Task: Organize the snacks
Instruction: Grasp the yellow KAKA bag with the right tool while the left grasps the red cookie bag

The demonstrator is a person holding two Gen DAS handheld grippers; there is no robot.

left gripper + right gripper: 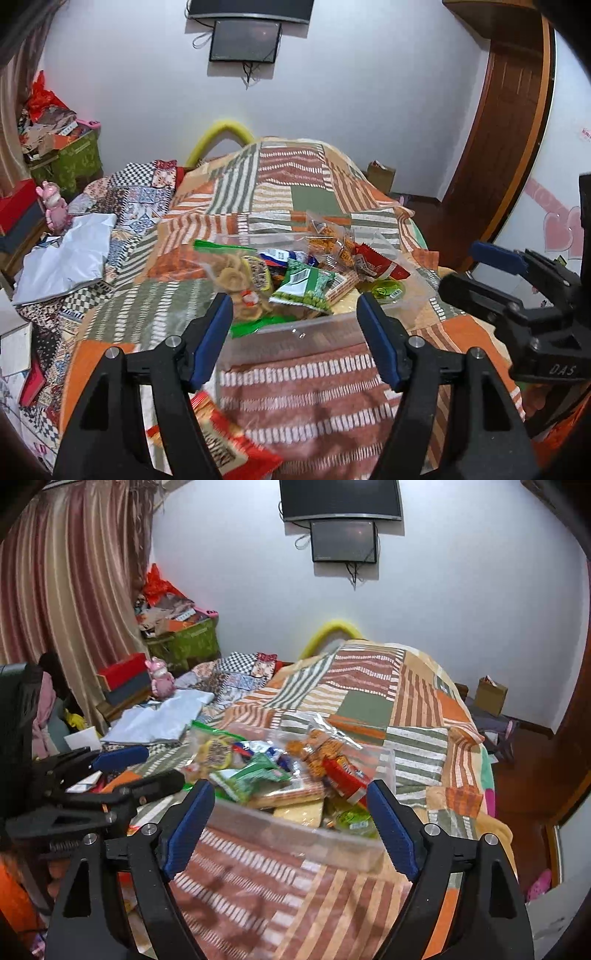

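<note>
A clear plastic bin (295,332) sits on the patchwork blanket, heaped with snacks: a green pea packet (306,284), a zip bag of banana chips (236,273), a red packet (380,267) and a green jelly cup (386,290). My left gripper (295,306) hovers open just short of the bin's near rim, with nothing between its pads. A red-and-white snack packet (225,439) lies on the blanket under its left finger. My right gripper (291,794) is also open and empty, before the same bin (295,834). Each gripper shows in the other's view: right gripper (469,269), left gripper (155,766).
A silver-white bag (66,254) and a pink toy figure (55,206) lie left of the bin. A green box (74,158) heaped with clutter stands by the striped curtain (66,590). A wooden door (509,129) is at the right, with a cardboard box (489,694) on the floor.
</note>
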